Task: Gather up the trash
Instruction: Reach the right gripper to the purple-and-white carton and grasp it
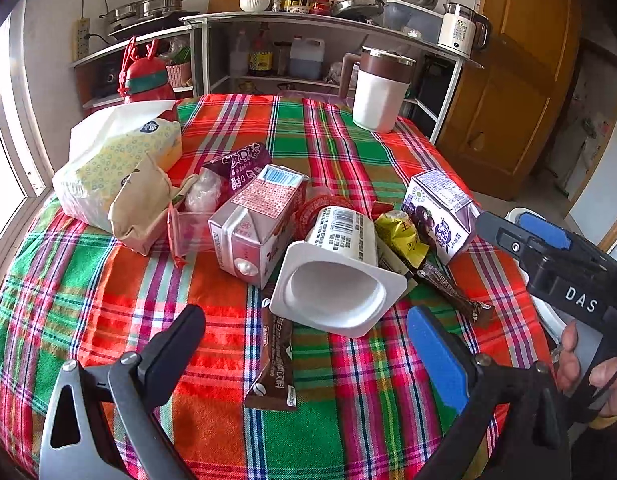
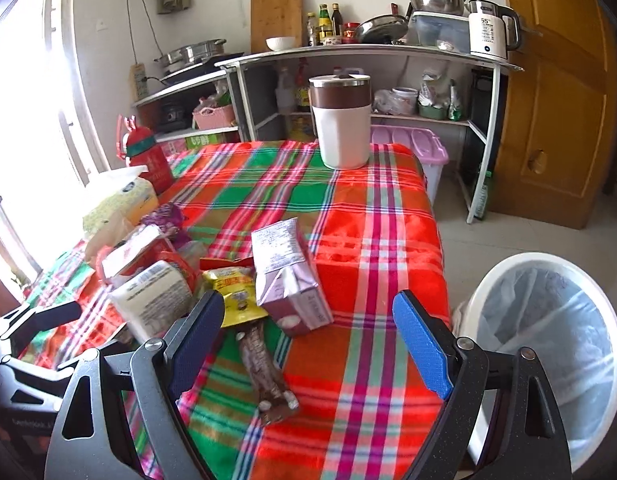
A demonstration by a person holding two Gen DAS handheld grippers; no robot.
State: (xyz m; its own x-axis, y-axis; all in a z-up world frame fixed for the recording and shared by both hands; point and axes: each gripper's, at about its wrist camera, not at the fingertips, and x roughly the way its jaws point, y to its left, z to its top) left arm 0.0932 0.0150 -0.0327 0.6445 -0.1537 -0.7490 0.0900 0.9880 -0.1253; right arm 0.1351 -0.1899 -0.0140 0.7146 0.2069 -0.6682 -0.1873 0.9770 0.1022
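The left wrist camera looked from low over the near edge of the plaid table (image 1: pixel 328 128), facing across it toward the kitchen shelves (image 1: pixel 308 24), close above a tipped white cup (image 1: pixel 340 264). The right wrist camera sat further right, near the table's right edge, facing the same shelves (image 2: pixel 368 54), with a lined bin (image 2: pixel 548 344) close at its right. Both views shared the tabletop, the purple carton (image 1: pixel 440 216) (image 2: pixel 288 276) and the white jug (image 1: pixel 380 92) (image 2: pixel 340 120).

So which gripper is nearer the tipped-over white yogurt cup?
Left. The left gripper is open right in front of the yogurt cup's mouth; the right gripper, also open, sits off to its right, by the purple milk carton.
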